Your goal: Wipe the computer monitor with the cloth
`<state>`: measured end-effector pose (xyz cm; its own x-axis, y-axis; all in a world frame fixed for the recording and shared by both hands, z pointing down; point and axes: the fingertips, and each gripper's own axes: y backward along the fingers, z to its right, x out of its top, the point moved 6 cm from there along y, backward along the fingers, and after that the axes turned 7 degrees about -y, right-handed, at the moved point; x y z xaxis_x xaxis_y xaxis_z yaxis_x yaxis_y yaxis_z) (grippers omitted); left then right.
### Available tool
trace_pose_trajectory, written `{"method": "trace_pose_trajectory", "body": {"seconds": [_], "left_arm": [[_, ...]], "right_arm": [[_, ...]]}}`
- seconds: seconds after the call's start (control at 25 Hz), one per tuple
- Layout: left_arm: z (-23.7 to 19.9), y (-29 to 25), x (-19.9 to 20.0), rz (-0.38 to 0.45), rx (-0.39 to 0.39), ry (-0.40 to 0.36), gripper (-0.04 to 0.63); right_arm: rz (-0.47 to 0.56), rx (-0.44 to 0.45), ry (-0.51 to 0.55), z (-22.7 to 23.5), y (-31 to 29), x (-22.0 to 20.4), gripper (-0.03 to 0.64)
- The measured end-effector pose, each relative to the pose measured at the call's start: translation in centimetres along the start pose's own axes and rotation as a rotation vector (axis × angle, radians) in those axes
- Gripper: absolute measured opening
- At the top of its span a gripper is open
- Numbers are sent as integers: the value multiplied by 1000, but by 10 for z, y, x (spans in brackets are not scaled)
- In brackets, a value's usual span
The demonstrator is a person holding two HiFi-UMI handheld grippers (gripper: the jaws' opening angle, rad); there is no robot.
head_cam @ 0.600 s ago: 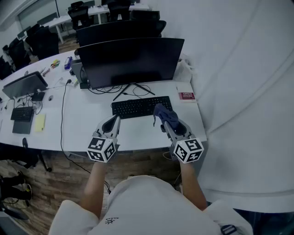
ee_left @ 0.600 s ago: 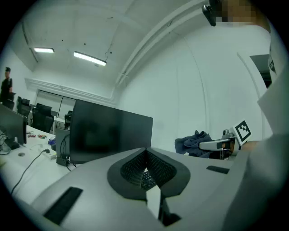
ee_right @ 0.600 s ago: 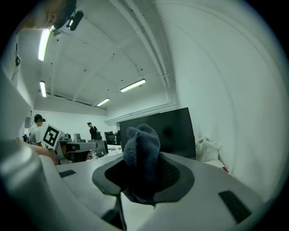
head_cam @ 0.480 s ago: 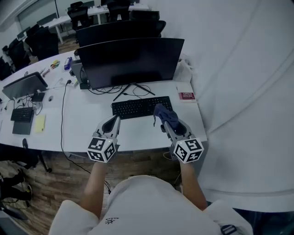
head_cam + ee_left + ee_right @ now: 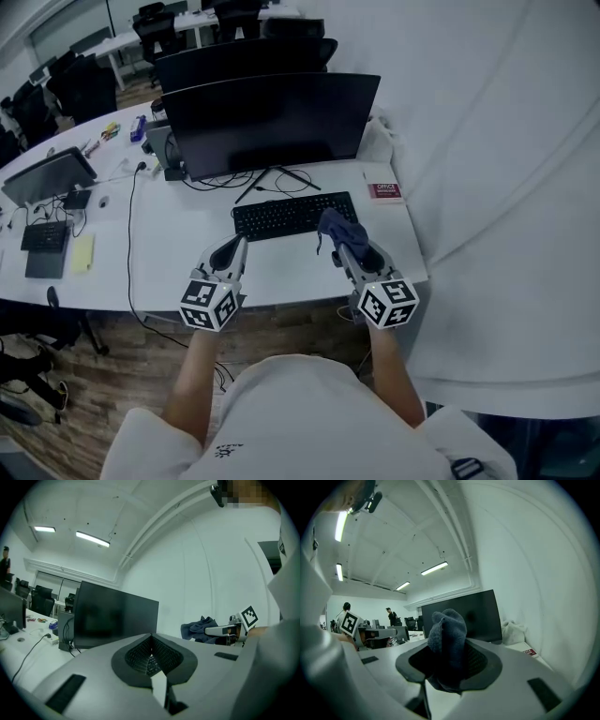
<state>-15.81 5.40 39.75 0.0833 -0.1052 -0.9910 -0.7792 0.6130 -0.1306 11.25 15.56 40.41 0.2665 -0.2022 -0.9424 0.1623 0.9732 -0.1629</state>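
Before the monitor (image 5: 267, 127), right hand-held gripper (image 5: 341, 247) tight on cloth (image 5: 337, 227), left hand-held gripper (image 5: 235, 247) seemingly closed.

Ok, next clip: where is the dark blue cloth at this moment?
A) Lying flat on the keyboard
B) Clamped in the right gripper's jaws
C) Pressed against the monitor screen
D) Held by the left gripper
B: the right gripper view shows the cloth bunched between that gripper's jaws, and the head view shows the right gripper over the desk, well short of the monitor.
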Motion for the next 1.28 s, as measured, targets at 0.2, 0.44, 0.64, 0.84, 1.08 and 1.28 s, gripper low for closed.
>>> {"method": "trace_pose_trajectory", "body": {"seconds": [0.2, 0.44, 0.64, 0.84, 1.08, 1.28], "left_arm": [[-10, 17, -11, -3, -3, 11, 6], [-17, 24, -22, -28, 4, 18, 6], [-24, 9, -25, -40, 20, 27, 6], [-31, -28, -24, -51, 40, 35, 6], [-37, -87, -20, -59, 39, 36, 6], [-42, -140, -14, -61, 46, 37, 6]], "right_arm": [[6, -13, -30, -10, 4, -11, 153], [-13, -24, -42, -13, 0, -18, 153], [-21, -23, -40, 2, -17, -14, 153], [-48, -12, -29, 36, -48, -8, 153], [-59, -17, -27, 91, -93, 7, 153], [-68, -18, -26, 135, -127, 22, 153]]}}
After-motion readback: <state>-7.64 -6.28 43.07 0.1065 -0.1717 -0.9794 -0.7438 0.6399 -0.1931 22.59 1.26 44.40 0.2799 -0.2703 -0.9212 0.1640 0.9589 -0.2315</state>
